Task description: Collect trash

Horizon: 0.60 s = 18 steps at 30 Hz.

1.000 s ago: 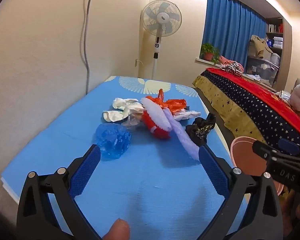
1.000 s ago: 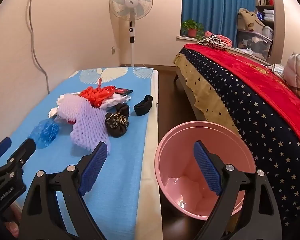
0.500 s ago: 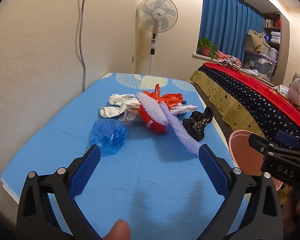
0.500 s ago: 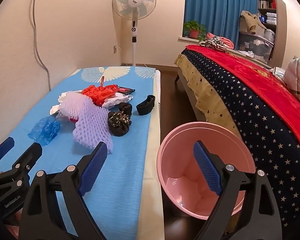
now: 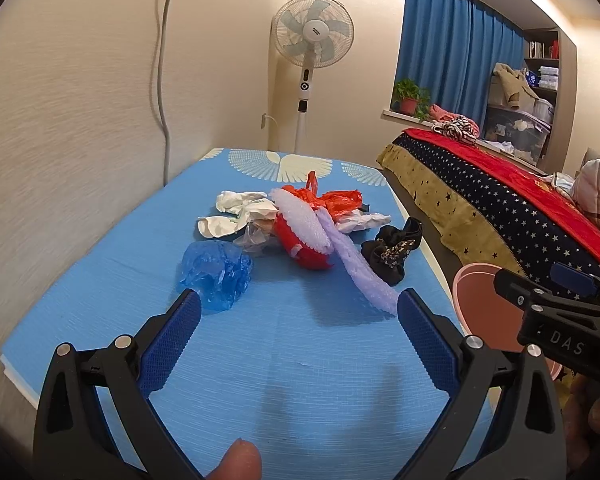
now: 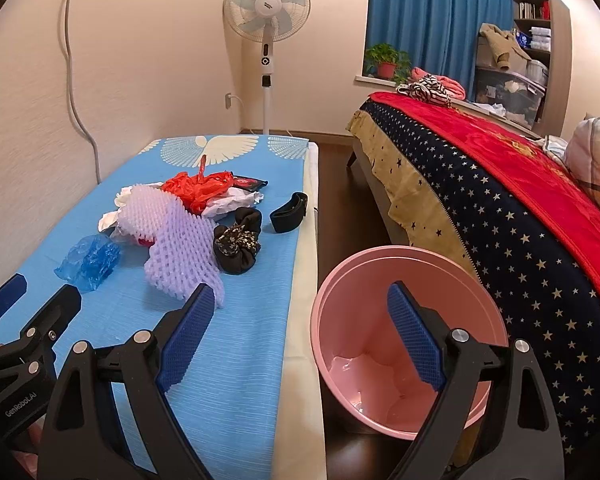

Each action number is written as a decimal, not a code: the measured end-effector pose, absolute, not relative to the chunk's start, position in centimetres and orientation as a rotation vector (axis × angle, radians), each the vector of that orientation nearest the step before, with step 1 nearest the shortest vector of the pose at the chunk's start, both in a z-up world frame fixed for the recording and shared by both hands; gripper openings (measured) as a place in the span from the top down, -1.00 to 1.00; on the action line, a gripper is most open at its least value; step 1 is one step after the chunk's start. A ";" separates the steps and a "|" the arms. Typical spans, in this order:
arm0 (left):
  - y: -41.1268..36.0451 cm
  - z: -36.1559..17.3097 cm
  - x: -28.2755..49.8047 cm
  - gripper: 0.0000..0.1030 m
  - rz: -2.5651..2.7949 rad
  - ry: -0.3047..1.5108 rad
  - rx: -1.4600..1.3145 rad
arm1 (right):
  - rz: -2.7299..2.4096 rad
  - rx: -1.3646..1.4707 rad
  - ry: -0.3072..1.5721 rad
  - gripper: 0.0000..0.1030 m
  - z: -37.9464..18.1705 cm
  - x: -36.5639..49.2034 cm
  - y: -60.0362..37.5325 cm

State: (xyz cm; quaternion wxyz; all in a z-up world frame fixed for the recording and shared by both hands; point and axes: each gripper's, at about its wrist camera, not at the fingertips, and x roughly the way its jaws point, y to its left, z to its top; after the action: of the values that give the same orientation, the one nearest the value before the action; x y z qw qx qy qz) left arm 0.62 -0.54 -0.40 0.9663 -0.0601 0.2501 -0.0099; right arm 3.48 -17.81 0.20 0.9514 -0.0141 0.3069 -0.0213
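Beside the blue mat's [image 6: 236, 360] right edge, pink bin [image 6: 404, 264], floor-standing.

Black gripper [image 5: 298, 316] frames, blue textured pads [image 5: 170, 346]

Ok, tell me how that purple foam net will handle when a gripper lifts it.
The foam net looks like open mesh, so it is probably very light and floppy. It drapes over other trash, so one end will likely trail. The mesh should squash easily between the jaws.
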 end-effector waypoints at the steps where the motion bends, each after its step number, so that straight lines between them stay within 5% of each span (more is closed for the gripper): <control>1: -0.5 -0.4 0.6 -0.85 -0.021 0.505 -0.121 | -0.041 -0.028 0.624 -0.69 0.2 3.5 -17.8; 18: -0.7 -0.3 0.6 -0.85 -0.021 0.504 -0.126 | -0.040 -0.027 0.627 -0.69 0.3 3.6 -17.7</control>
State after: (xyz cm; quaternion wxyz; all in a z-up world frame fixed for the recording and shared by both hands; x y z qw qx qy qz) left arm 0.58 -0.65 -0.27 0.9663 -0.0624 0.2494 -0.0103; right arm 3.58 -17.71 0.26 0.9510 -0.0132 0.3083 -0.0197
